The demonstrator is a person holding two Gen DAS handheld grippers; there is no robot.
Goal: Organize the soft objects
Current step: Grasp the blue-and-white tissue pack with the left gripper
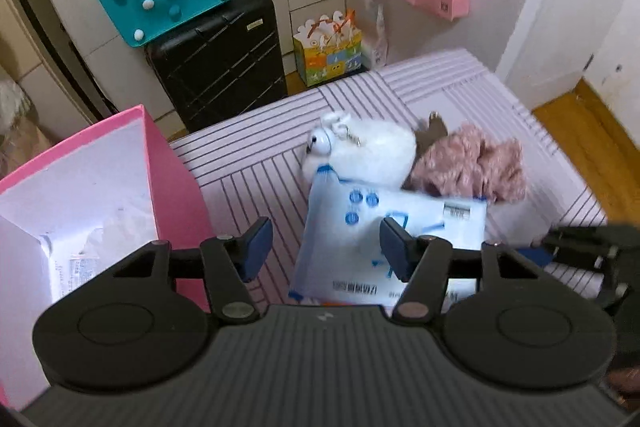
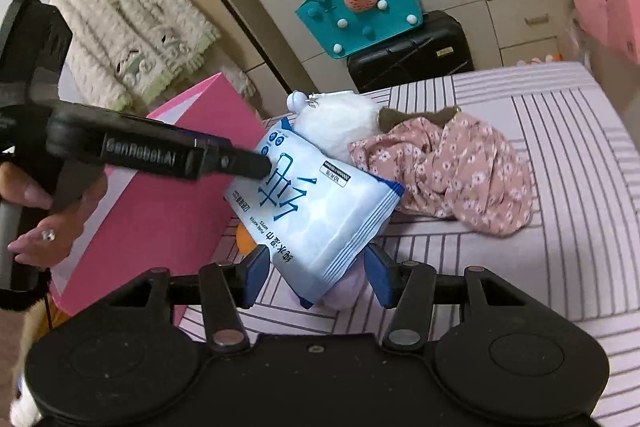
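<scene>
Your left tongs (image 1: 326, 247) stand wide and hold nothing; your right tongs (image 2: 316, 277) are likewise wide, with the near corner of the wipes pack (image 2: 316, 211) sitting between their blue pads (image 2: 256, 273) but, as far as the right view shows, not yet pinched. The pack lies tilted at the centre of both frames on the striped bed (image 2: 560, 155), propped on something orange and lilac beneath it, with the white plush (image 1: 360, 147) behind it and the floral cloth (image 2: 448, 171) to its right. The pink box (image 1: 120, 163) stands open at the left of the left view, just beside the pack. In the right view one finger of the left tongs appears to reach the pack's upper left edge; whether it touches cannot be told. Judgement: the step in hand is taking up the pack for the box. Close the right tongs on the sealed end seam rather than the puffy middle, which will likely slip or bulge. Bring the left tongs squarely about the far edge before lifting, so the pack does not swing. Lift clear of the plush's keychain (image 1: 348, 137) and the cloth, which could drag along. Lower it into the box flat.
</scene>
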